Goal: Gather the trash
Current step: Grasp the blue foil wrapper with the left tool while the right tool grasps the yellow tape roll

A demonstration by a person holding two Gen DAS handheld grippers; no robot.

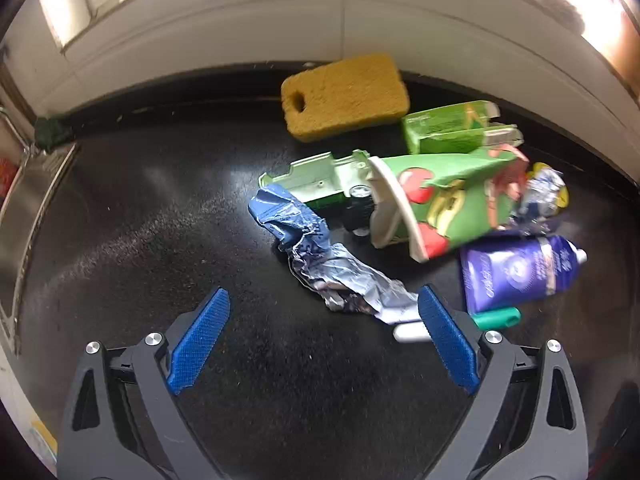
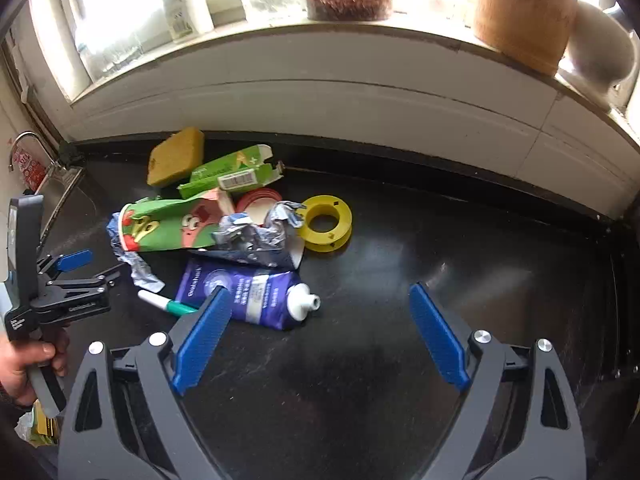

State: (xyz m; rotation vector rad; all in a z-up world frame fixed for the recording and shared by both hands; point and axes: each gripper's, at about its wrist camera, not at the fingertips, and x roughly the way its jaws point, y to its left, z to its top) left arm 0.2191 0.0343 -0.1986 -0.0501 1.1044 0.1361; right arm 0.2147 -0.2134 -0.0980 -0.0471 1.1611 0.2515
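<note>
We hold both grippers over a black counter (image 2: 400,280), each with jaws spread wide and nothing between them. The left gripper (image 1: 324,312) hangs above a crumpled wrapper (image 1: 304,248); the right gripper (image 2: 320,308) sits just right of a purple tube (image 2: 240,292). The trash lies heaped near the back wall: a green cup (image 2: 168,224), a green box (image 2: 228,172), a sponge (image 2: 174,156), a yellow spool (image 2: 324,222), a pen (image 2: 164,304)
</note>
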